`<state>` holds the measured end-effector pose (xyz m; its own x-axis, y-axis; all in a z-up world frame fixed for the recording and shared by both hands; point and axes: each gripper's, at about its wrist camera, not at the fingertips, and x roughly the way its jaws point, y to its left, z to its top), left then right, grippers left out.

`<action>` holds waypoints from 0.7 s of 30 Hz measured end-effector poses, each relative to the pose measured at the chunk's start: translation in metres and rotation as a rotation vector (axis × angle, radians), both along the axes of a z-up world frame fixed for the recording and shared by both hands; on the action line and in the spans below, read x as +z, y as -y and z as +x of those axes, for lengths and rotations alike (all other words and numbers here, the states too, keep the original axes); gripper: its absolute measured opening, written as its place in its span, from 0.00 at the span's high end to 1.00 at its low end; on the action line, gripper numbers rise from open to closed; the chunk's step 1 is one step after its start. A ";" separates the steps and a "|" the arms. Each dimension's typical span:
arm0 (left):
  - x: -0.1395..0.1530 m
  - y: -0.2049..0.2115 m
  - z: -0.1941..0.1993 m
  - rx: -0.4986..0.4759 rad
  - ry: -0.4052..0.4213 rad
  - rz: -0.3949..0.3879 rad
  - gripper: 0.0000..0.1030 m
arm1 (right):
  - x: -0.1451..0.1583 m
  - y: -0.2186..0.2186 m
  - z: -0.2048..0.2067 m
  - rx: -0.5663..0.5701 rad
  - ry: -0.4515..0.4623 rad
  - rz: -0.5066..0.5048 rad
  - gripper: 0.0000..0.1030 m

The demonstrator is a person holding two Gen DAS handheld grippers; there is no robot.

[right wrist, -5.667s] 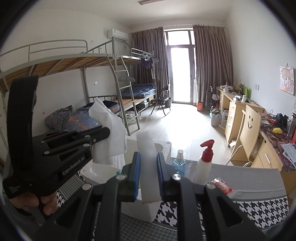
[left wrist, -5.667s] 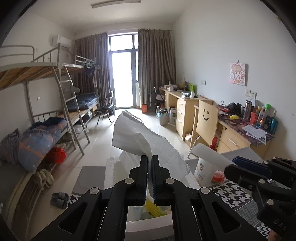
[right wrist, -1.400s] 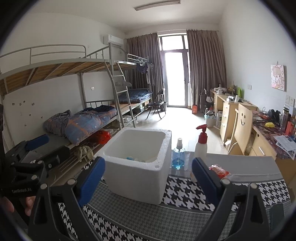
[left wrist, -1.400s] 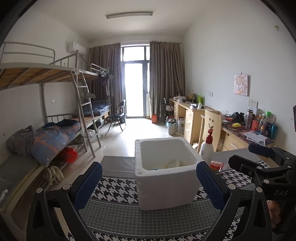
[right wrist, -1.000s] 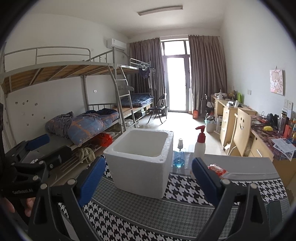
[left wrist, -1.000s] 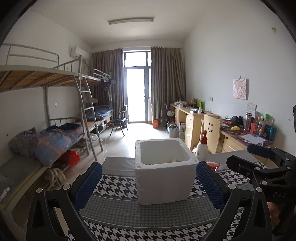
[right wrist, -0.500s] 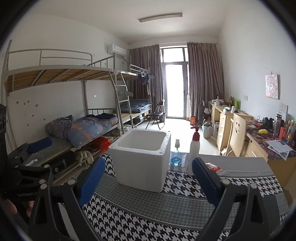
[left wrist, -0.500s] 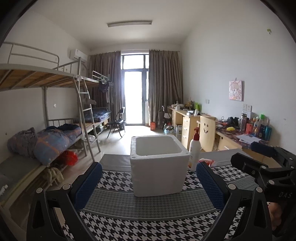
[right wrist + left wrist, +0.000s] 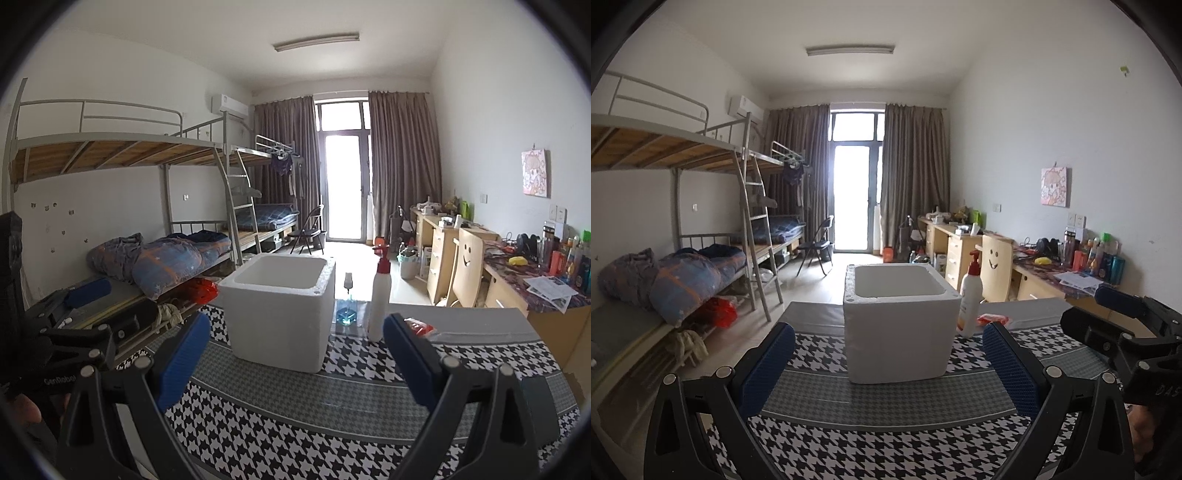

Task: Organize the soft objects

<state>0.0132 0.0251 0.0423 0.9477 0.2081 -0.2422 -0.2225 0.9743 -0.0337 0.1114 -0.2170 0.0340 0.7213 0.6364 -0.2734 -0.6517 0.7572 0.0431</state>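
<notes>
A white foam box [image 9: 899, 325] [image 9: 280, 314] stands upright on the houndstooth-patterned table [image 9: 879, 443] [image 9: 332, 424], open at the top; its contents are hidden from here. My left gripper [image 9: 890, 365] hangs open in front of the box, well short of it, with nothing between its blue pads. My right gripper [image 9: 295, 358] is likewise open and empty, near the table's front. In the left wrist view the right gripper's black body [image 9: 1126, 343] shows at the right edge. The left gripper's body [image 9: 62, 332] shows at the left of the right wrist view.
A white pump bottle with a red top [image 9: 969, 295] [image 9: 380, 295] stands right of the box, with a red packet [image 9: 991, 319] [image 9: 419, 326] beside it. A small blue sanitizer bottle [image 9: 347, 306] stands behind. Bunk beds [image 9: 683, 240] line the left wall, desks [image 9: 1015, 266] the right.
Earlier both grippers were shut on white soft sheets above the box; now both are open and empty. Over the last second both have drawn back, so the box looks smaller and farther.
</notes>
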 end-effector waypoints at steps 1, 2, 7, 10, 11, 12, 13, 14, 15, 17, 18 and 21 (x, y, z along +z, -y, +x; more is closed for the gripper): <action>-0.002 0.001 -0.002 -0.003 0.003 0.001 0.01 | -0.002 0.001 -0.001 -0.002 0.003 -0.001 0.06; -0.003 0.001 -0.003 -0.005 0.004 0.002 0.01 | -0.003 0.001 -0.003 -0.009 0.010 -0.001 0.06; -0.009 0.002 -0.012 -0.006 0.015 -0.001 0.01 | -0.009 0.004 -0.011 -0.028 0.032 0.002 0.06; -0.011 0.003 -0.014 0.004 0.028 0.005 0.01 | -0.013 0.006 -0.018 -0.034 0.045 -0.003 0.06; -0.012 0.004 -0.015 0.004 0.029 0.008 0.01 | -0.014 0.007 -0.019 -0.034 0.043 -0.003 0.06; -0.013 0.005 -0.015 0.002 0.031 0.012 0.01 | -0.015 0.008 -0.020 -0.038 0.044 -0.003 0.06; -0.014 0.006 -0.016 0.001 0.033 0.019 0.01 | -0.017 0.008 -0.022 -0.048 0.051 -0.007 0.06; -0.015 0.008 -0.017 0.001 0.036 0.027 0.01 | -0.019 0.009 -0.024 -0.058 0.058 -0.011 0.06; -0.016 0.009 -0.018 0.001 0.040 0.031 0.01 | -0.021 0.009 -0.025 -0.068 0.067 -0.009 0.06; -0.018 0.011 -0.021 -0.002 0.052 0.037 0.01 | -0.023 0.012 -0.026 -0.089 0.082 0.003 0.06; -0.019 0.011 -0.021 -0.003 0.057 0.040 0.01 | -0.024 0.013 -0.027 -0.104 0.094 0.006 0.06; -0.022 0.013 -0.021 0.003 0.057 0.050 0.01 | -0.027 0.014 -0.026 -0.114 0.096 0.010 0.06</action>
